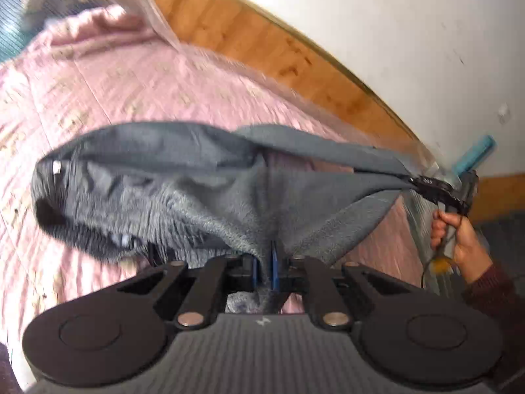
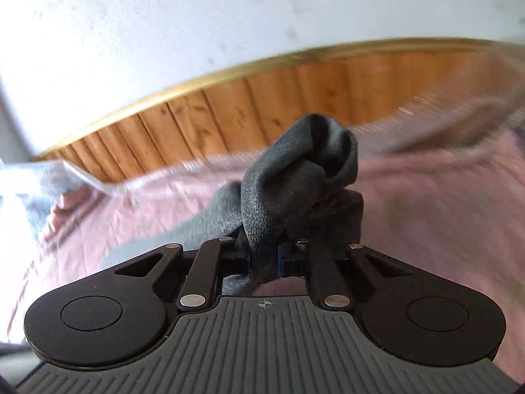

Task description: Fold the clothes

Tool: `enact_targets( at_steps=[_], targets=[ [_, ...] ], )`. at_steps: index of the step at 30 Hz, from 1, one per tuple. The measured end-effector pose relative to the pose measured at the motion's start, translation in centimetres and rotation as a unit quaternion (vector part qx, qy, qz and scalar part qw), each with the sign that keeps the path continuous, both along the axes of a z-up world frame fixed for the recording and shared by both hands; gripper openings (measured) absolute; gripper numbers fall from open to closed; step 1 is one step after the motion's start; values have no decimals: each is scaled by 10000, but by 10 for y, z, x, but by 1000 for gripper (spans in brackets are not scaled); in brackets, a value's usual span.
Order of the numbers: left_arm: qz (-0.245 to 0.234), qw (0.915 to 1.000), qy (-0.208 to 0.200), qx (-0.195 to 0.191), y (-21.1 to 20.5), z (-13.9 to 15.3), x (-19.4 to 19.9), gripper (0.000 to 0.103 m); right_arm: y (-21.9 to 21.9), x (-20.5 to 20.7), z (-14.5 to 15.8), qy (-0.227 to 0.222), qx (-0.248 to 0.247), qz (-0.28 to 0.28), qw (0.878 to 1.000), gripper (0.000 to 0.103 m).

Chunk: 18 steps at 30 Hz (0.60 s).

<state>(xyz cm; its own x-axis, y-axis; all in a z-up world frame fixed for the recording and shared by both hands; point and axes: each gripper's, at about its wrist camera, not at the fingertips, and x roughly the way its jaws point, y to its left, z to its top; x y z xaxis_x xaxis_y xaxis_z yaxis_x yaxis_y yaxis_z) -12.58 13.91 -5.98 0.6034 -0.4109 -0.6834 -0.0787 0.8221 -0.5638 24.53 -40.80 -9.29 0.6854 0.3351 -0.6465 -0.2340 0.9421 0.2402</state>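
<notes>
A dark grey fleece garment [image 1: 164, 180] hangs stretched above the pink bedspread [image 1: 131, 85]. My left gripper [image 1: 265, 262] is shut on a fold of it, with the cloth pinched between the blue pads. The far right end of the cloth runs into my right gripper [image 1: 423, 184], held up by a person's hand [image 1: 456, 233]. In the right wrist view the grey garment [image 2: 295, 170] bunches up in a thick wad out of my right gripper [image 2: 264, 257], whose jaws are shut on it. A small white label [image 1: 56, 166] shows at the garment's left end.
The pink bedspread [image 2: 426, 203] fills the area below both grippers. A wooden panel [image 1: 262, 42] and a white wall [image 1: 393, 32] stand behind the bed. Clear plastic sheeting [image 1: 154, 16] lies along the bed's far edge. A dark red sleeve [image 1: 492, 295] is at the right.
</notes>
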Motion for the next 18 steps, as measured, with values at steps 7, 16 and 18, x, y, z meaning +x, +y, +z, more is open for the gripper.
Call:
enact_targets(
  at_steps=[7,16,18],
  targets=[
    [-401,9900,1282,422,-2,-103,-45,17,-85,-158,-101,1460,-1659,-1982,9549,52],
    [1835,9821,372,194,91,-70,-54,83,21,-178,-40,-155,-1983,372,9793,99],
    [2290,9719,460,299,108,-74,-22,86,58,-166,-57,-339,-2551,1122,9598,99]
  ],
)
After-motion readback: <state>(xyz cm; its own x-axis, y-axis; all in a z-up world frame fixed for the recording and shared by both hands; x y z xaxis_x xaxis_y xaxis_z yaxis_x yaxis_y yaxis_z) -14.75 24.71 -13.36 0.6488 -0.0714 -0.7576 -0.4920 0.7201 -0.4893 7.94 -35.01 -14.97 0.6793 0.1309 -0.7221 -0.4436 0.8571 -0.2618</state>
